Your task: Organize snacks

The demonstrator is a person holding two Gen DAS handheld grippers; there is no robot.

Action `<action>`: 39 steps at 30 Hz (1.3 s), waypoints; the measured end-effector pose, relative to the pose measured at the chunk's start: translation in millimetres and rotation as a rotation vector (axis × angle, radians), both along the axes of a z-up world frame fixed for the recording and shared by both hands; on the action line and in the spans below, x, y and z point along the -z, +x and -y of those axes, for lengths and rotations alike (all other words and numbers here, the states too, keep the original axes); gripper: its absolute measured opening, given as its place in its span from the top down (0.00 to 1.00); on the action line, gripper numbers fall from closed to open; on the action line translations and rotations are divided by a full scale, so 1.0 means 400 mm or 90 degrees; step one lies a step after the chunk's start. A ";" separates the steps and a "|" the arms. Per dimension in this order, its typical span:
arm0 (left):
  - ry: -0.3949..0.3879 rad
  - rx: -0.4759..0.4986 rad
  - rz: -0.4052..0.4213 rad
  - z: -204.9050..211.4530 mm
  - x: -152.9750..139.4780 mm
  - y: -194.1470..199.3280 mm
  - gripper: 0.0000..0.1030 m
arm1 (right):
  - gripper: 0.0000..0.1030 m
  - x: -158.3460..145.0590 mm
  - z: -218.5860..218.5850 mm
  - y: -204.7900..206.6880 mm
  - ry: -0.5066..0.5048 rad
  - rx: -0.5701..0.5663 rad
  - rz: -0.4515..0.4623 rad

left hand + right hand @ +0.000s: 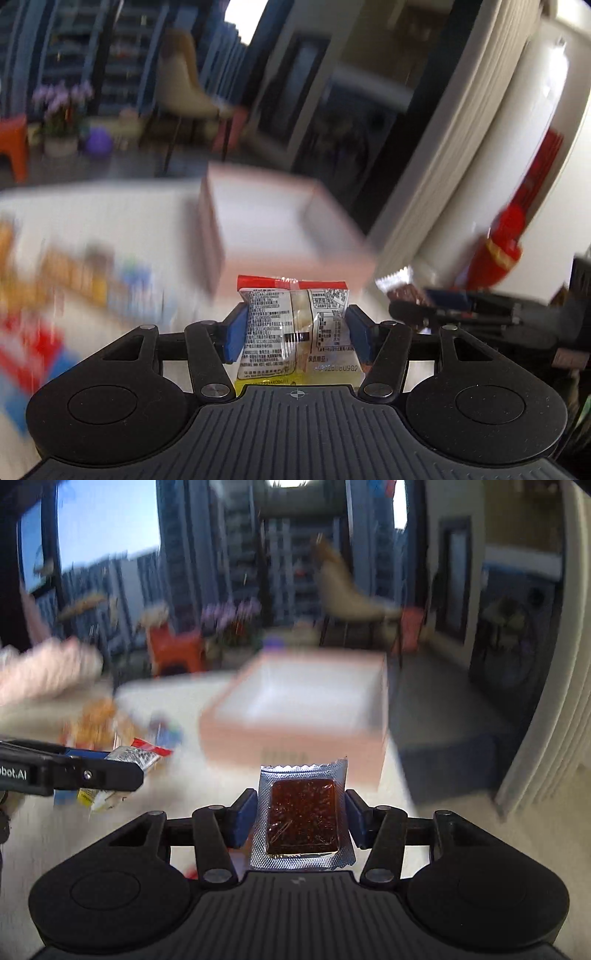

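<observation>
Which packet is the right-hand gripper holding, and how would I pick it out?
Start at the pale pink box on the white table; just in front of it the right gripper pinches a silver foil packet. Its clear window shows a dark reddish-brown slab, unlike the printed clear packet with a red top in the left gripper.

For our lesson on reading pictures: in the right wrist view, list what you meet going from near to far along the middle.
Right gripper → brown snack packet held between its pads → pink box, open on top → purple flowers.

The right claw [301, 814] grips a brown snack packet [303, 818] before a blurred, seemingly empty pink box [295, 734].
</observation>
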State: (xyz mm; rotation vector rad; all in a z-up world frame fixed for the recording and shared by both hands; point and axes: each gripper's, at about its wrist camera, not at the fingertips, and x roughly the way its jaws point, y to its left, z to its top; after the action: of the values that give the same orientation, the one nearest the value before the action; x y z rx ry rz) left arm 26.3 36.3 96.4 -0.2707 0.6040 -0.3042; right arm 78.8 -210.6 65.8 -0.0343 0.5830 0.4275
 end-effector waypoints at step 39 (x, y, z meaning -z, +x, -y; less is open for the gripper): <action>0.126 -0.031 -0.131 -0.239 0.188 0.225 0.43 | 0.31 0.098 -0.271 0.161 -0.024 -0.101 -0.089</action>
State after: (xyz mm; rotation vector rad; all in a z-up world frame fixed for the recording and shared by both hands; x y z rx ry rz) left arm 116.3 131.8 21.2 -0.1269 0.8231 -0.1686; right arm 143.4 -102.0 26.7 -0.0868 0.7291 0.5756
